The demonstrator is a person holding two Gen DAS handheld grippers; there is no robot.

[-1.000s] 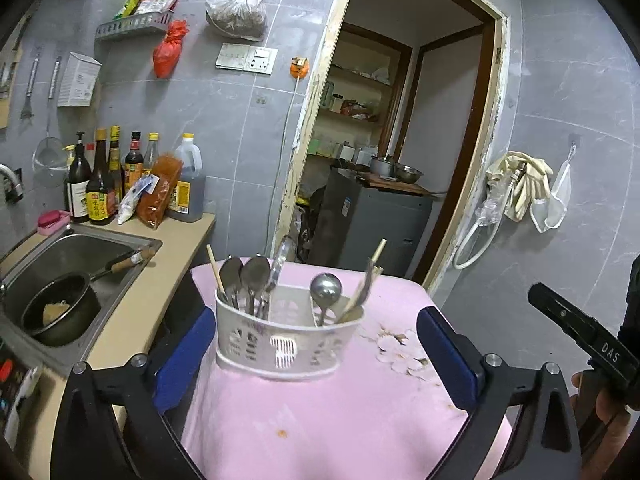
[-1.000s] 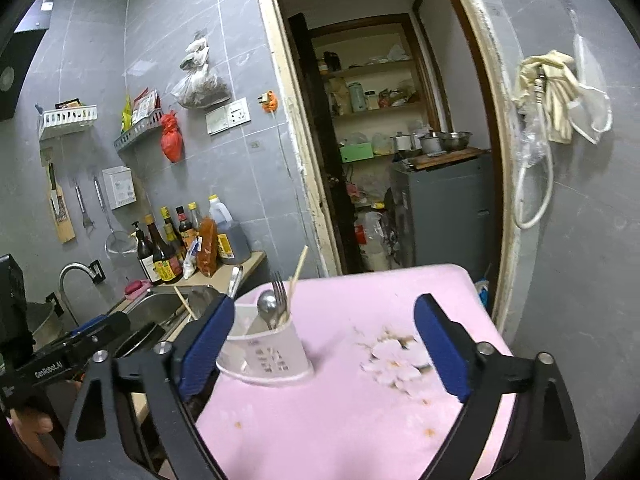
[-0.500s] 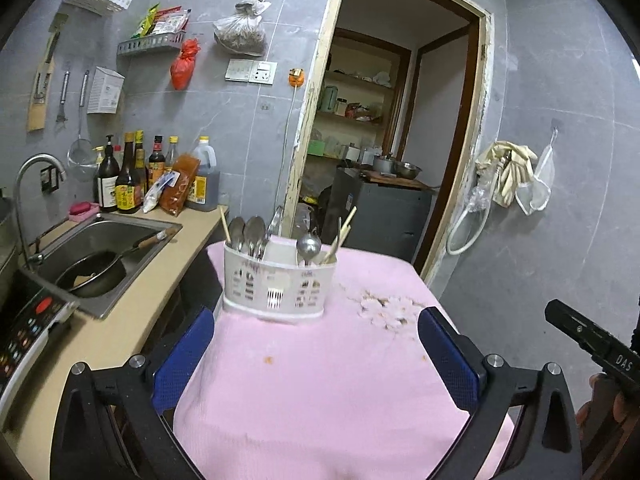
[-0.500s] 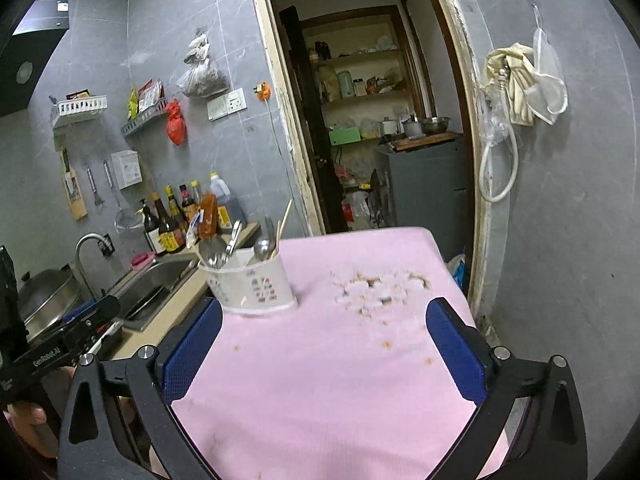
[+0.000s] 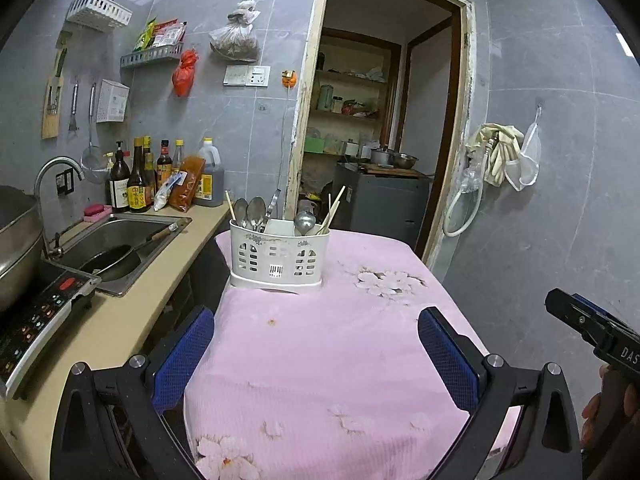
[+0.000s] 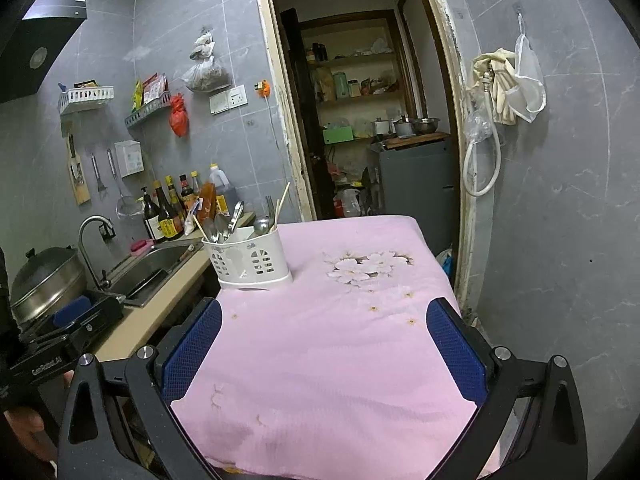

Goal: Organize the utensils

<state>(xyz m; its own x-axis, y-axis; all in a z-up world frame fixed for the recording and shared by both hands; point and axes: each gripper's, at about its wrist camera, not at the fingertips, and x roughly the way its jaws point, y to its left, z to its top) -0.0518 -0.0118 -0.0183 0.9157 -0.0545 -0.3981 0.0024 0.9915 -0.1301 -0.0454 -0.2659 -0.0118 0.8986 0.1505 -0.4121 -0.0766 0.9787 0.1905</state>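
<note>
home kitchen | sink | sauce bottles | utensil caddy

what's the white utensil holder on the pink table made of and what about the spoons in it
The utensil holder looks like moulded white plastic: matte, opaque, with cut-out vent slots. The spoons appear to be polished metal, probably stainless steel, given their grey reflective bowls.

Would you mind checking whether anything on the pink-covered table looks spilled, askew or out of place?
Nothing is spilled or toppled. The white utensil caddy stands upright with spoons and chopsticks inside. Only small brownish stains mark the pink tablecloth.
</note>
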